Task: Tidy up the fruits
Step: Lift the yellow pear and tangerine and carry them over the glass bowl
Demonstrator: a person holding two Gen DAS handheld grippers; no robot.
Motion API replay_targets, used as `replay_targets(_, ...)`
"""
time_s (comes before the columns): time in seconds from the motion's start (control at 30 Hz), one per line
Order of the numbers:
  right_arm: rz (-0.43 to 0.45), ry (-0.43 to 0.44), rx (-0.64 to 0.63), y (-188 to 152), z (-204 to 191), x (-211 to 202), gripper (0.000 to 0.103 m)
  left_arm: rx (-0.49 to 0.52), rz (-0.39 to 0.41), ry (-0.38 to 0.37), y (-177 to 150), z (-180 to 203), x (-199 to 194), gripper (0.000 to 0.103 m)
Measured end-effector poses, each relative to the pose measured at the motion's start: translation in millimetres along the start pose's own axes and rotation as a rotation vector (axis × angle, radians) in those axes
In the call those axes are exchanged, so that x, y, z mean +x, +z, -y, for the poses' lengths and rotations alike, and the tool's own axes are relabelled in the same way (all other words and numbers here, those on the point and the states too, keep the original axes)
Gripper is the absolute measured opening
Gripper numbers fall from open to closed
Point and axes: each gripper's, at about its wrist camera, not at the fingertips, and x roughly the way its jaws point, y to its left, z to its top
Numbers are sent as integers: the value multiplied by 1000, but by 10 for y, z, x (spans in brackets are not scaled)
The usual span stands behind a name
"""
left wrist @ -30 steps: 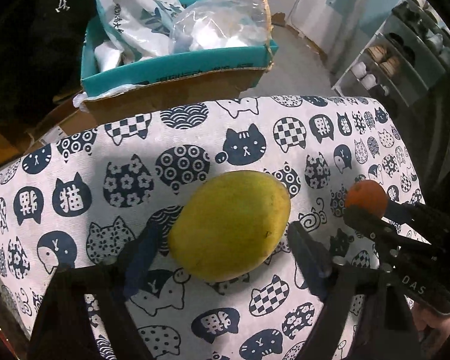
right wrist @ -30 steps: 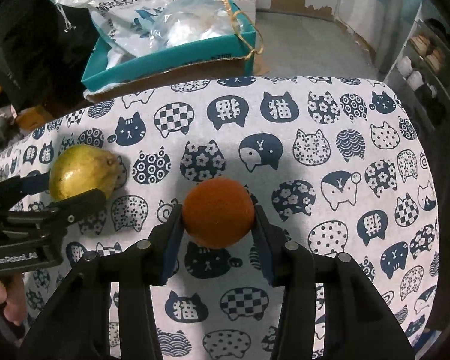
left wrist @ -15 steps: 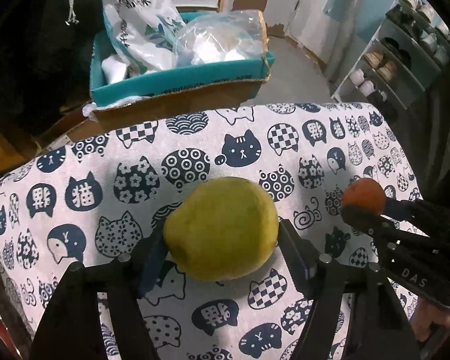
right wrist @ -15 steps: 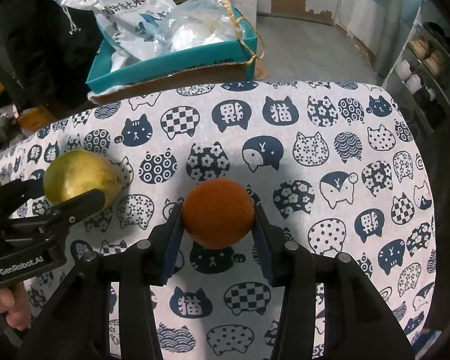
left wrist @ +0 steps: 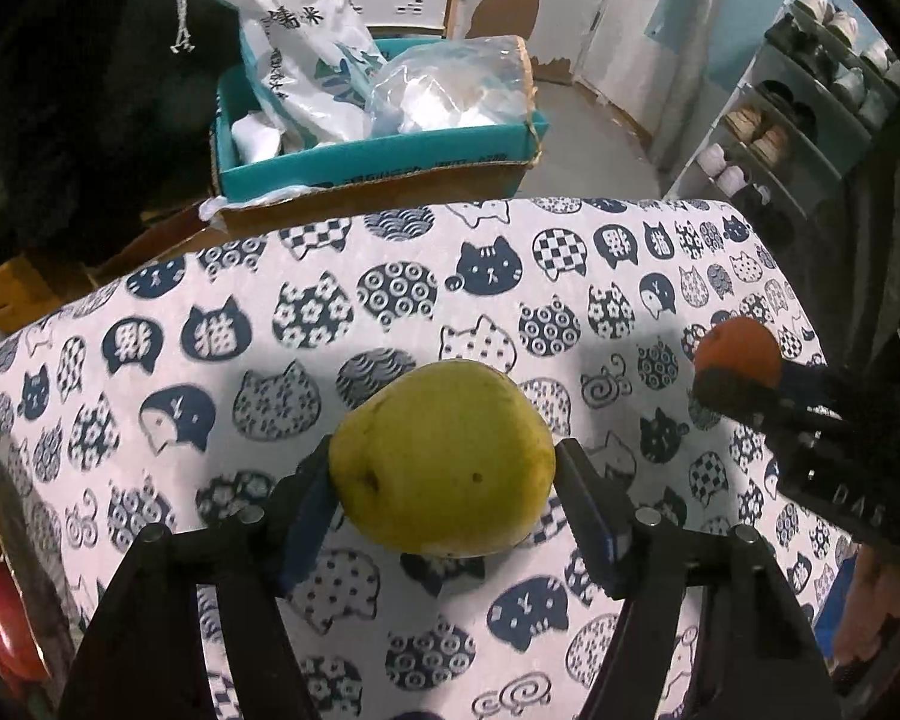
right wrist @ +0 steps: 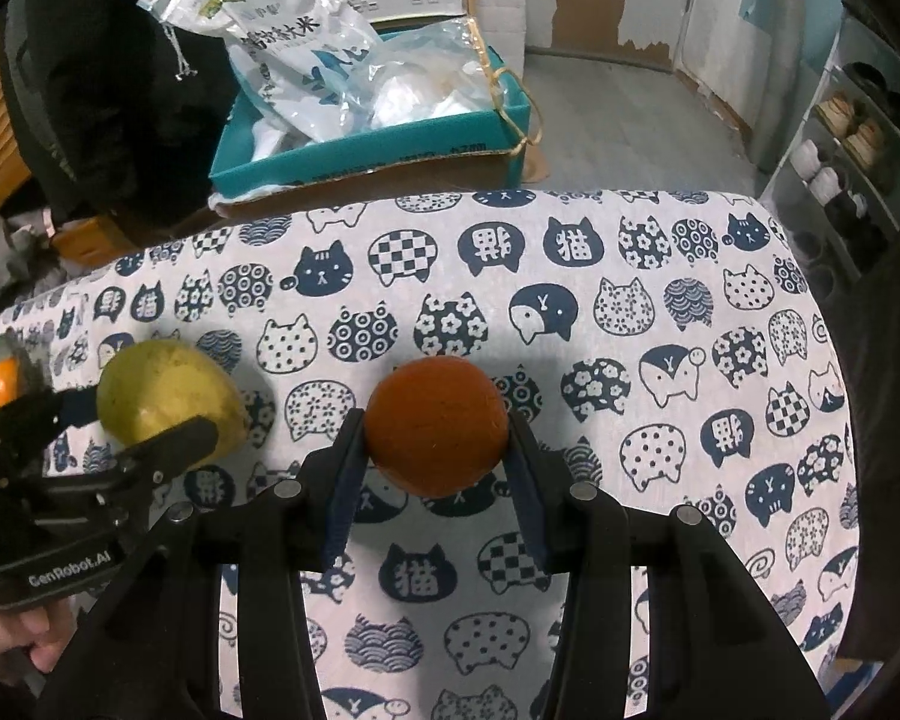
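Yellow-green pear (left wrist: 444, 459) clamped in my left gripper (left wrist: 444, 489), orange (right wrist: 437, 425) in my right gripper (right wrist: 435, 468), both lifted, neither yet placed with other fruit.

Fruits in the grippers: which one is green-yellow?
The pear, clamped in the left gripper; the right gripper holds a round orange.

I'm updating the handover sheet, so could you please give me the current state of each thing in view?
Left gripper: shut on the pear, having just closed further.
Right gripper: shut on the orange.
Pear: held, lifted off the tablecloth.
Orange: held above the cloth.
Teal box: open, stuffed with bags.
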Motion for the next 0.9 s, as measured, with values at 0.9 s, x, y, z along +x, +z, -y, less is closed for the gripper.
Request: replay_targets(0.9, 124, 56, -112, -112, -643, -814, 44, -18, 177, 67, -291, -243, -1241, 72)
